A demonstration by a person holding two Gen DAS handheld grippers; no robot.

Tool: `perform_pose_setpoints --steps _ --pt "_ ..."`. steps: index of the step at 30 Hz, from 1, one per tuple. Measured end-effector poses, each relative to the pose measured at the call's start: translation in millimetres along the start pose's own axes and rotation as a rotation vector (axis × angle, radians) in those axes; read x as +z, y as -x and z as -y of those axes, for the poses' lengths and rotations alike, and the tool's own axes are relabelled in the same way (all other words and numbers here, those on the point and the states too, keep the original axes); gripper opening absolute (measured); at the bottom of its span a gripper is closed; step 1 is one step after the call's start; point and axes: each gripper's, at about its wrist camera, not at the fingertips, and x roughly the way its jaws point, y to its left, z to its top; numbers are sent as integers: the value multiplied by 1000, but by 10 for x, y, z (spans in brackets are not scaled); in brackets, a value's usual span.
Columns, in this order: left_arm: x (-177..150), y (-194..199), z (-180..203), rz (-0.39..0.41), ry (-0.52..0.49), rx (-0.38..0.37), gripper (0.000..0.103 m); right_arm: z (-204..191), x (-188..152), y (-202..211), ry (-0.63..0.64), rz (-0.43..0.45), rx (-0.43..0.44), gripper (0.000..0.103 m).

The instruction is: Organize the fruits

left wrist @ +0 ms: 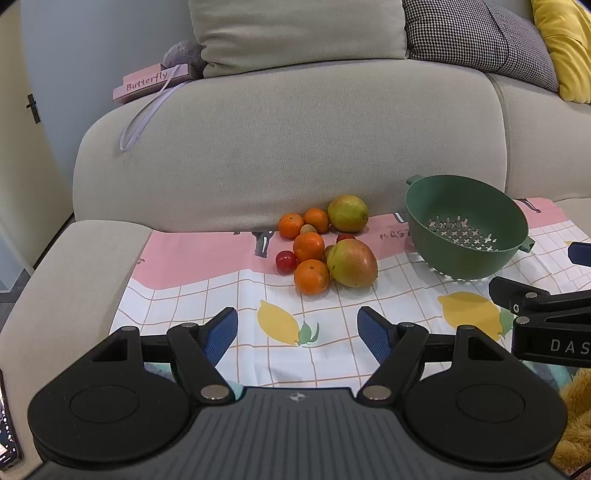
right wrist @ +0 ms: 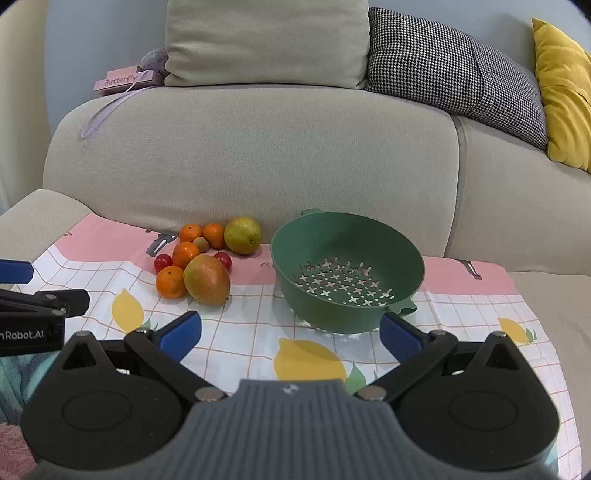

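Fruit pile (left wrist: 325, 247) sits ahead of left tongs (left wrist: 297, 334), against sofa back (left wrist: 288, 147); green colander (right wrist: 347, 273) empty, just ahead of right tongs (right wrist: 290, 338). Both tongs apart, holding nothing; bare cloth (left wrist: 332, 354) between.

Counted on the cloth (left wrist: 207, 295):

- four oranges (left wrist: 311, 277)
- two mangoes (left wrist: 352, 263) — one reddish at the front, one greener at the back
- two red cherry tomatoes (left wrist: 286, 261)
- one or two small tan fruits (left wrist: 308, 229), the second mostly hidden
- one green colander (left wrist: 466, 226)

Three cushions (left wrist: 295, 33) behind — beige, houndstooth, yellow. Two grippers (left wrist: 297, 334).
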Motion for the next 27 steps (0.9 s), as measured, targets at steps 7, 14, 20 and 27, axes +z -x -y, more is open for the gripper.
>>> perform_pose_setpoints --steps 7,14,20,27 --pt "-2 0 -2 0 0 0 86 12 23 -7 -8 -10 1 99" --pt "-1 -1 -2 0 1 -1 86 27 30 -19 -15 -17 3 99" --pt "-1 0 -3 -1 2 -1 86 37 28 -33 -21 -23 4 99" --pt "-49 9 2 -3 5 1 86 27 19 -62 -20 -31 6 99"
